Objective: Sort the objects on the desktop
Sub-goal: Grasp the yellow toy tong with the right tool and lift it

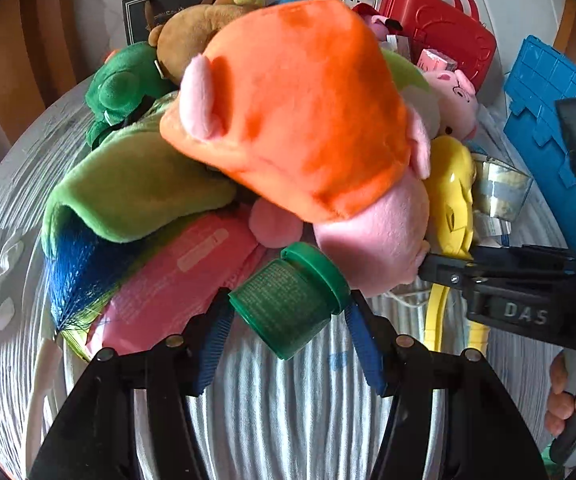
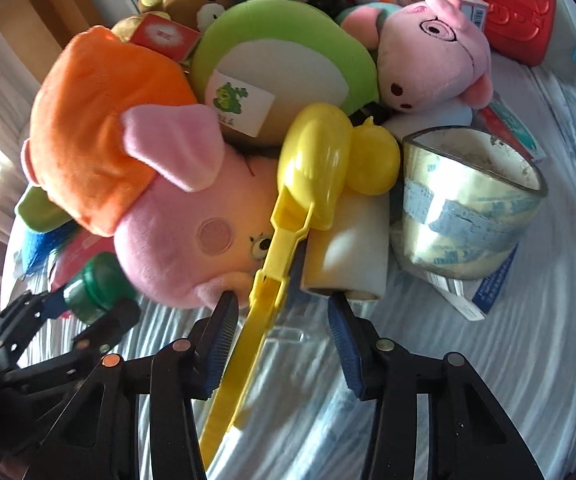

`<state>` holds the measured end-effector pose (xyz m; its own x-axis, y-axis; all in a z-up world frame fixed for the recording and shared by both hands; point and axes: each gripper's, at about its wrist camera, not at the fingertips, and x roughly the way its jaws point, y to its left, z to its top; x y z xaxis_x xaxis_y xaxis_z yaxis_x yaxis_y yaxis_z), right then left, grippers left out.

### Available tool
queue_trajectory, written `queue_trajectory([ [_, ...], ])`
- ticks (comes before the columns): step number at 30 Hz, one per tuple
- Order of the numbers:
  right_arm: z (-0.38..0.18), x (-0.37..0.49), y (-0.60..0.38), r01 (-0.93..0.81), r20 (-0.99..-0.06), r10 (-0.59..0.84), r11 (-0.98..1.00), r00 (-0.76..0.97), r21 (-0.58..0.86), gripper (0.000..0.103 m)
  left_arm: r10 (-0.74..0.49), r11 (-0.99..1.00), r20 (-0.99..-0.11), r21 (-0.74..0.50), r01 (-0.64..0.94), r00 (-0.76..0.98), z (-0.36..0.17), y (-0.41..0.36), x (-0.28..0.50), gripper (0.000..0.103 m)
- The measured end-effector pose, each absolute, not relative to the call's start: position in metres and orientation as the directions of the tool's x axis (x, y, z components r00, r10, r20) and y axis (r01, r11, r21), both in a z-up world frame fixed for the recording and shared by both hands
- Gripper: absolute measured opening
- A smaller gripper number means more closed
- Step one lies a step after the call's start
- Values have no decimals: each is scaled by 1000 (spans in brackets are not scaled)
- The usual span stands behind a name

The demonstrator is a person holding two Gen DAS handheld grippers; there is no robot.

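A table covered in a white-and-grey striped cloth [image 2: 468,360] carried everything. Its near part lay bare, the cloth rippled in folds. On it, to the left, lay a flat pink packet [image 1: 175,276], and a green plush [image 1: 135,188] with blue fringe rested partly over that packet. A pink pig plush with an orange cap [image 2: 191,240] lay on its side near the middle. To the right a roll of clear tape [image 2: 468,208] stood on a flat printed box [image 2: 484,296]. The handle of a yellow plastic tong [image 2: 247,344] ran toward the near edge. At the far right sat a red plastic case [image 2: 516,8].
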<state>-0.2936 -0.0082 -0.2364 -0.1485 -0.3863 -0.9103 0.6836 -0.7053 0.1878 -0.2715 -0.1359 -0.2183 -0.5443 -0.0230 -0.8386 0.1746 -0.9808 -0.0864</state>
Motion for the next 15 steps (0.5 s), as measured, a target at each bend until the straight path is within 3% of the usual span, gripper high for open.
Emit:
queue_trajectory([
  [2,-240,-297,-11,685,-910,-387,-704,-148,188,36,-26,-982,-832,-84,171,-554,-214,-132,-271,56],
  [4,-241,-297,-12,688,-907,-402,-693,-121,216,20,-36,-982,-829,-74,173,-558,-208,-133,-269,56],
  [15,-193,-279,28,706,-856,-480,-673,-191,220,15,-69,-984,-780,-49,171,-622,-163,-124,-249,56],
])
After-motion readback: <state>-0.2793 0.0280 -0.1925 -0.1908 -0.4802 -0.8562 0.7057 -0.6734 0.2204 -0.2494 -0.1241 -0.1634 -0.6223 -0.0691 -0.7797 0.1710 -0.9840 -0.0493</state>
